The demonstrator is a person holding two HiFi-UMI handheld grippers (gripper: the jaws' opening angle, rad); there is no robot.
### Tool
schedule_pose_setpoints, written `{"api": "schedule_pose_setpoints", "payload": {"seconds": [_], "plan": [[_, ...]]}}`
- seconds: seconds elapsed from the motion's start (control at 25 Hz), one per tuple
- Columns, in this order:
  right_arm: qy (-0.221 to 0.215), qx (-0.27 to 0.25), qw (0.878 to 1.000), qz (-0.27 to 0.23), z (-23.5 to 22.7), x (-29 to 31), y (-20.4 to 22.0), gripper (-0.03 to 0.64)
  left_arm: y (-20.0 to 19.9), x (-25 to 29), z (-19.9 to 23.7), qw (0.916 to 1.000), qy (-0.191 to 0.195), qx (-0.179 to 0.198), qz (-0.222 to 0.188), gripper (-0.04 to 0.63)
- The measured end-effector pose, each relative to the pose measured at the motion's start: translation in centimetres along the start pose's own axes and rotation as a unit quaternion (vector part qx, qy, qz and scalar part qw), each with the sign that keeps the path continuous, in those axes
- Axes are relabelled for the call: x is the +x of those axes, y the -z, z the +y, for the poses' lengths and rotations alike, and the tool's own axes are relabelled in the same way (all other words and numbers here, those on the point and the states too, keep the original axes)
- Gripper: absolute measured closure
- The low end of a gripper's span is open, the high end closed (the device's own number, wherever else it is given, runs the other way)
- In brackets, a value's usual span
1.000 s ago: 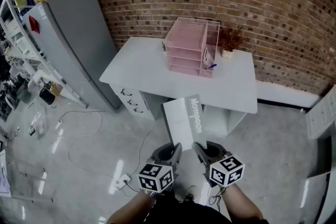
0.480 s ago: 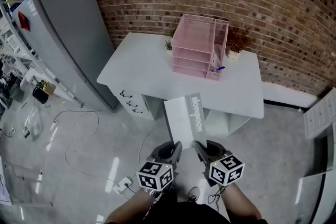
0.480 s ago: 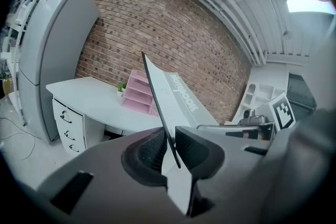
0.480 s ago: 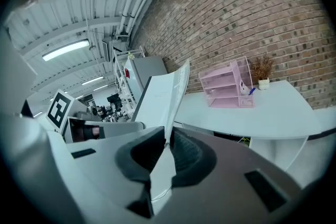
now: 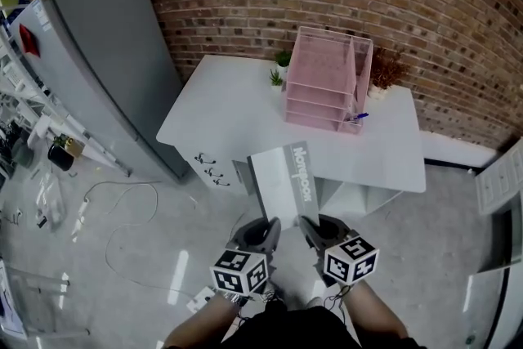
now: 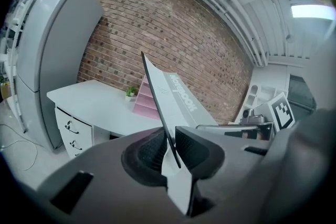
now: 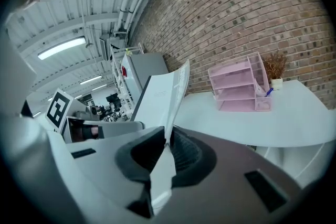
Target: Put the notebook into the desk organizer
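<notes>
I hold a thin grey-and-white notebook (image 5: 283, 181) out in front of me, its near edge pinched from both sides. My left gripper (image 5: 268, 230) is shut on its lower left corner, and the cover (image 6: 173, 99) rises edge-on from the jaws. My right gripper (image 5: 307, 226) is shut on the lower right corner, the notebook (image 7: 160, 99) standing up from its pads. The pink desk organizer (image 5: 327, 81), with stacked open trays, stands at the back right of a white desk (image 5: 237, 110). It also shows as the pink organizer (image 7: 240, 88) and organizer (image 6: 146, 102) beyond the notebook.
A tall grey cabinet (image 5: 106, 53) stands left of the desk, with shelving (image 5: 33, 127) further left. Two small potted plants (image 5: 279, 68) and a dried plant (image 5: 386, 71) flank the organizer against the brick wall. Cables (image 5: 131, 208) lie on the floor. The desk has drawers (image 5: 206, 166).
Both grippers and the notebook have come closer to the desk, which now sits lower and larger in the head view. The grip on the notebook is unchanged.
</notes>
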State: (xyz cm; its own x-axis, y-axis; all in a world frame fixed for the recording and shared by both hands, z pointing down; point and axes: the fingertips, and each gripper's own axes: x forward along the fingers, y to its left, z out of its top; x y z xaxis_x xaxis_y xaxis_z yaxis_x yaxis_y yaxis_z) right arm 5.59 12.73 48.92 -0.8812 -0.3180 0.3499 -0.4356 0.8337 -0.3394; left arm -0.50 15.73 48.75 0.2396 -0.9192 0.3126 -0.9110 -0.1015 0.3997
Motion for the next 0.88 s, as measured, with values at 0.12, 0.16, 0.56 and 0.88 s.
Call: {"api": "schedule_pose_setpoints", "payload": {"seconds": [0.12, 0.16, 0.56, 0.88], "plan": [[-0.003, -0.003, 1.0, 0.001, 0.5, 1.8, -0.5, 0.578, -0.7, 0.0, 1.8, 1.0, -0.003, -0.001, -0.001, 0.545], [-0.004, -0.003, 1.0, 0.003, 0.6, 2.3, -0.7, 0.578, -0.9, -0.1, 2.3, 1.0, -0.004, -0.002, -0.001, 0.545], [-0.017, -0.003, 1.0, 0.014, -1.4, 6.2, -2.3, 0.578, -2.7, 2.6, 5.2, 0.9998, -0.017, -0.005, 0.0, 0.545], [-0.036, 0.01, 0.999, 0.022, -6.7, 8.6, -4.6, 0.58, -4.7, 8.1, 6.1, 0.9992, -0.037, -0.011, 0.006, 0.545]]}}
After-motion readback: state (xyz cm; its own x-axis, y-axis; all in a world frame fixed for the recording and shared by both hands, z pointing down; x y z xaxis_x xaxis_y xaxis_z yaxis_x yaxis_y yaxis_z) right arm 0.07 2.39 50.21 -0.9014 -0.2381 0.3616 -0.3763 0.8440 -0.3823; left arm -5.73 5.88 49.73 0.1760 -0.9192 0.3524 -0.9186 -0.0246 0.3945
